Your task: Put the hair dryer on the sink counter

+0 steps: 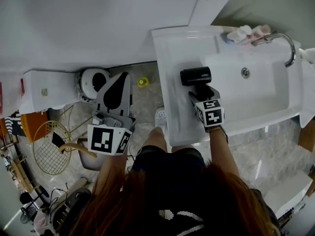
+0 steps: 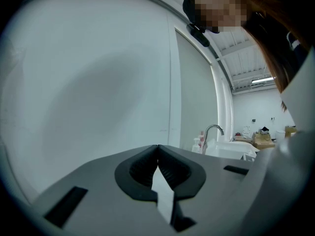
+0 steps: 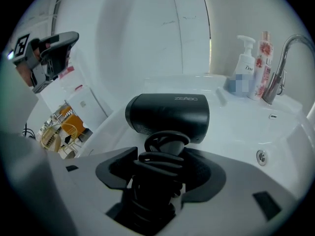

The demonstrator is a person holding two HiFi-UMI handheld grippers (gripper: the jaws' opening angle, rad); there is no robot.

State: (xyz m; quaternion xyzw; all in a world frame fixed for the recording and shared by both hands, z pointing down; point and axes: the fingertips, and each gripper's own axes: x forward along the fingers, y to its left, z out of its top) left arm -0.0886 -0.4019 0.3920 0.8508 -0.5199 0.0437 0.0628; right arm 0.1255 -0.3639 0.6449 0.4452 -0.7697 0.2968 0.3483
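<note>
A black hair dryer (image 1: 195, 76) lies with its barrel on the flat left part of the white sink counter (image 1: 172, 48), beside the basin. My right gripper (image 1: 201, 89) is shut on its handle, which has the cord wound round it. In the right gripper view the barrel of the hair dryer (image 3: 170, 112) lies crosswise just beyond the right gripper (image 3: 162, 154), and the corded handle fills the space between the pads. My left gripper (image 1: 123, 76) hangs left of the counter over the floor, shut and holding nothing. In its own view the left gripper (image 2: 157, 147) faces a blank white wall.
The basin (image 1: 256, 82) takes up the counter's right part, with a chrome faucet (image 1: 288, 45) and several bottles (image 1: 246, 33) at its back. A toilet (image 1: 93, 82), a white box (image 1: 44, 90) and a gold wire basket (image 1: 49, 144) stand on the floor to the left.
</note>
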